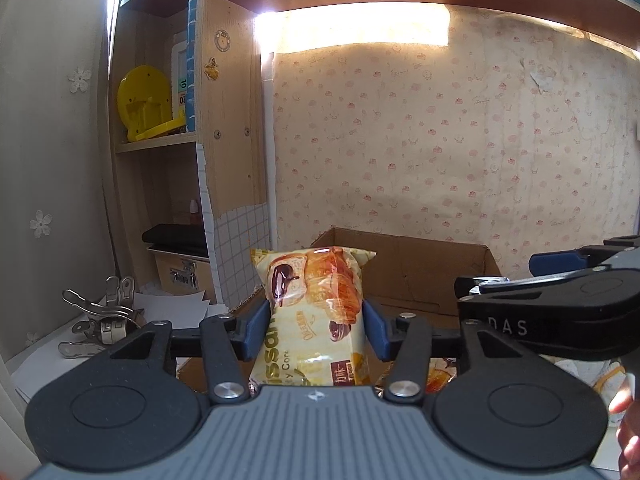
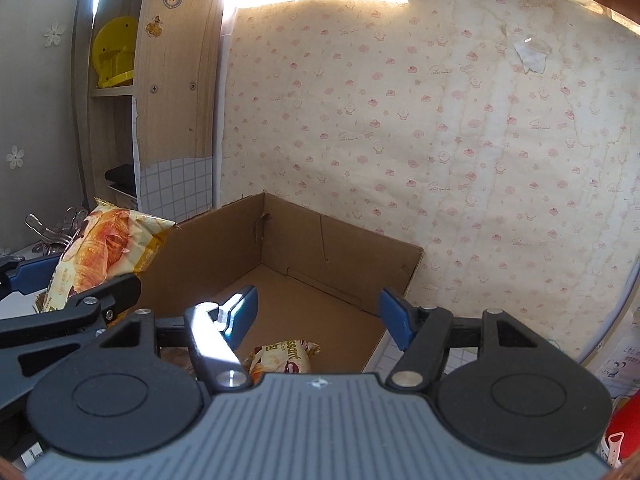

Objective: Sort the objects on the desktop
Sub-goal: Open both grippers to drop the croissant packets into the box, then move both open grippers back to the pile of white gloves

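Left wrist view only: metal clips (image 1: pixel 98 316) off to the left of the jaws, a person's fingertips (image 1: pixel 628 436) at the right edge, and the whole printed front of the held packet.
Right wrist view only: the floor of the cardboard box (image 2: pixel 332 256) and a second croissant packet (image 2: pixel 286 356) lying on it.
Left gripper (image 1: pixel 316 330): jaws narrowed onto the croissant packet (image 1: pixel 316 312), blue pads pressing both its sides; it stands upright between them, above the box's near left edge.
Right gripper (image 2: pixel 316 316): jaws wide, nothing between the pads; the second packet lies on the box floor below and between them, untouched.
Held packet: glossy cream-yellow wrapper, croissant pictures with chocolate filling, crimped top edge, puffed with air.
Second packet: same print, lying flat.
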### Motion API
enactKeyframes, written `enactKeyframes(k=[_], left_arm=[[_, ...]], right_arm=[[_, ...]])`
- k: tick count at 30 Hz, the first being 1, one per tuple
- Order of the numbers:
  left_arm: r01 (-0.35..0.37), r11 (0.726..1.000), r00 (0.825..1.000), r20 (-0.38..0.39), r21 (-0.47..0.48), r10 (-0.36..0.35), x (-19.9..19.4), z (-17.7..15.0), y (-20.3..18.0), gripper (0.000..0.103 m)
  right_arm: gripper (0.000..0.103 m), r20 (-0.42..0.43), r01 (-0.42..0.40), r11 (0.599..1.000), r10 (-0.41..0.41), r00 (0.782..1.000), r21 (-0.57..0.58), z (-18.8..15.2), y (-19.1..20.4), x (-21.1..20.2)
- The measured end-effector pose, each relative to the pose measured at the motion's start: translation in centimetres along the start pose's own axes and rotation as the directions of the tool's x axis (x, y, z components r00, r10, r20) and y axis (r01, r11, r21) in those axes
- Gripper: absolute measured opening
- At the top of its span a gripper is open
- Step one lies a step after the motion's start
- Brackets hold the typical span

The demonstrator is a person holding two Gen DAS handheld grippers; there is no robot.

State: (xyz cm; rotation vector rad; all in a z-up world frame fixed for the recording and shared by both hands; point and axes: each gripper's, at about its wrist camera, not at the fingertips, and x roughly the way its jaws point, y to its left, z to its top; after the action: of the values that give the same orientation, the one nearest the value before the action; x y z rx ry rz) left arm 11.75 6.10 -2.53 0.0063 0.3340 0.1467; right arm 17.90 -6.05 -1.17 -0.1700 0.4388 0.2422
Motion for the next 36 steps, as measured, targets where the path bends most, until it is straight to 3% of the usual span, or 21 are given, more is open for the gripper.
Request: enactKeyframes(k=[10,18,22,36], left_arm=[[-0.022,1.000,1.000,0.010,-0.005,0.022,0.0,0.3,-0.1,0.072],[-0.014,1.000,1.000,0.021,-0.008,0.015,-0.4,0.4,-0.1,0.074],[-0.022,1.000,0.999,0.032,-0.013,0.022,-0.7,0.5,-0.1,0.085],[-0.024,1.000,0.996,0.090,-0.009,0.025,-2.3,1.0,-0.1,0.087]], right_arm=[[0.066,0.015,0.011,1.000,-0.011,1.000,0.015,-0.1,-0.6,-0.9],[0.066,0.031,0.020,1.000,-0.020,0.999,0.014,-0.2,-0.8,-1.9],[0.066,0.043,0.028,0.999,-0.029,0.999,0.019,-0.3,-1.3,-2.5],[0.068,0.092,0.028,0.999,-0.031,0.995,0.034,-0.1,-2.2,-5.0]])
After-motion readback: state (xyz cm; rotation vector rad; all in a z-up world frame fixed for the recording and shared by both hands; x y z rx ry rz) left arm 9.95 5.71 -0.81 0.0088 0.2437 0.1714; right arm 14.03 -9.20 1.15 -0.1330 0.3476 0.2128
